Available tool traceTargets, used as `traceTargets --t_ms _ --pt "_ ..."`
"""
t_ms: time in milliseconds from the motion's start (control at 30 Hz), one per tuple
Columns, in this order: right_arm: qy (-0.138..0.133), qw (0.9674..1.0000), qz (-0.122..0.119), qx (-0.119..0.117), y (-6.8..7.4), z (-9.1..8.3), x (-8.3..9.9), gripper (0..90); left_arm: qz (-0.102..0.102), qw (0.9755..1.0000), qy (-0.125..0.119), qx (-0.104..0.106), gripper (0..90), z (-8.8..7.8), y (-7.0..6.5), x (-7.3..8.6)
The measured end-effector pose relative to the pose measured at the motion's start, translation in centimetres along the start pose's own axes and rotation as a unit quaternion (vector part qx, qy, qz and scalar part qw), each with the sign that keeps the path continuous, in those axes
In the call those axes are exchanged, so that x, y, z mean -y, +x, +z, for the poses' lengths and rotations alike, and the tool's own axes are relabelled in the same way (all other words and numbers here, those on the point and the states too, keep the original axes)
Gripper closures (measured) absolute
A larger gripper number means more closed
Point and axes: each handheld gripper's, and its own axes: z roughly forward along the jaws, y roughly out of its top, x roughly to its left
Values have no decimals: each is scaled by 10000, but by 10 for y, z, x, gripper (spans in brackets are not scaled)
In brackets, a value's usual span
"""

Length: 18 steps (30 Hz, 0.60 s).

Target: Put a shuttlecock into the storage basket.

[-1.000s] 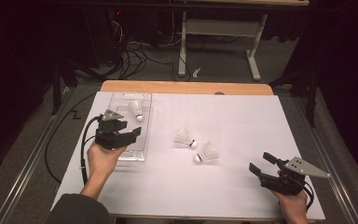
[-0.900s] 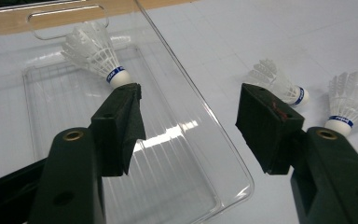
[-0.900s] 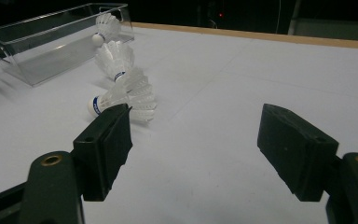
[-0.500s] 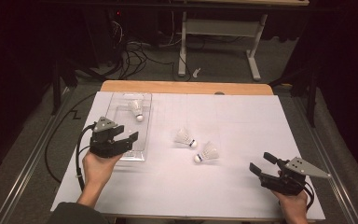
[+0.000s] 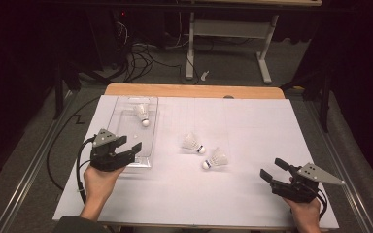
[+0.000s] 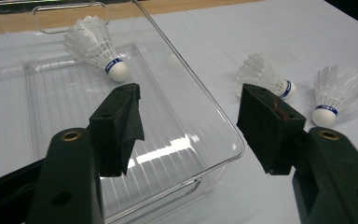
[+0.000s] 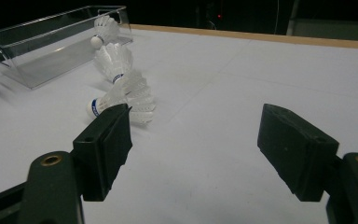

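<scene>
Claw, left (image 5: 128, 145): your left hand (image 5: 99, 182) holds it over the near end of the clear plastic tray (image 5: 126, 109), jaws wide apart with nothing between them; in the left gripper view the claw (image 6: 189, 119) frames the tray's near right corner (image 6: 233, 144). Claw, right (image 5: 272, 170): your right hand (image 5: 306, 211) holds it low near the front right edge of the worktop (image 5: 252, 121), jaws wide apart and bare; in the right gripper view the claw (image 7: 196, 144) looks across the white sheet toward the shuttlecocks. Shuttlecocks, 3 in all. Item 1 (image 5: 142, 114): lies inside the tray toward its far end, cork tip pointing toward you; seen in the left gripper view (image 6: 98, 46) on the tray floor. Item 2 (image 5: 193, 143): lies on its side on the white sheet near the middle of the worktop, to the right of the tray, cork tip to the right. Item 3 (image 5: 215, 159): lies just beside item 2, nearer to you and to the right, cork tip to the left; whether the 2 touch cannot be told. Both loose items sit between your 2 claws, well apart from each. Tray: rests on the left part of the sheet, long side running away from you.
</scene>
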Motion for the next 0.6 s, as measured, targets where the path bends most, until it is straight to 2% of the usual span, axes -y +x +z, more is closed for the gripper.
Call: traceTargets --t_ms 233,600 --pt "11 10000 3 6 0 0 0 264 67 10000 -12 36 391 -2 -3 5" --pt "-5 10000 -2 3 0 0 0 263 25 9999 -70 89 388 -3 -6 15"
